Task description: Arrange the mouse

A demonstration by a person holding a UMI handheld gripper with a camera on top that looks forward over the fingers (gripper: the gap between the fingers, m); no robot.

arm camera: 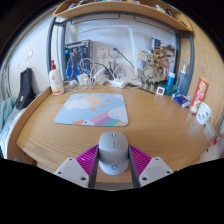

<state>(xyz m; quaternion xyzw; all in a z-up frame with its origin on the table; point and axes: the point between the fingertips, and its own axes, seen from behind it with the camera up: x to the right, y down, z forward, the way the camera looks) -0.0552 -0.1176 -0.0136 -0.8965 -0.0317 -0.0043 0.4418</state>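
We are finding the claw [113, 168] clamping the grey mouse [113, 153] at 6 o'clock of the mat [92, 108]; a loosening grip is risking a drop onto the bench [160, 125].

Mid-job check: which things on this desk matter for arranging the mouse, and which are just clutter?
Job:
- gray mouse, between the gripper fingers, which appear closed on it
- patterned mouse pad, beyond the fingers on the wooden desk

Lying about:
- white bottle at the desk's back
- blue bottle
- black bag
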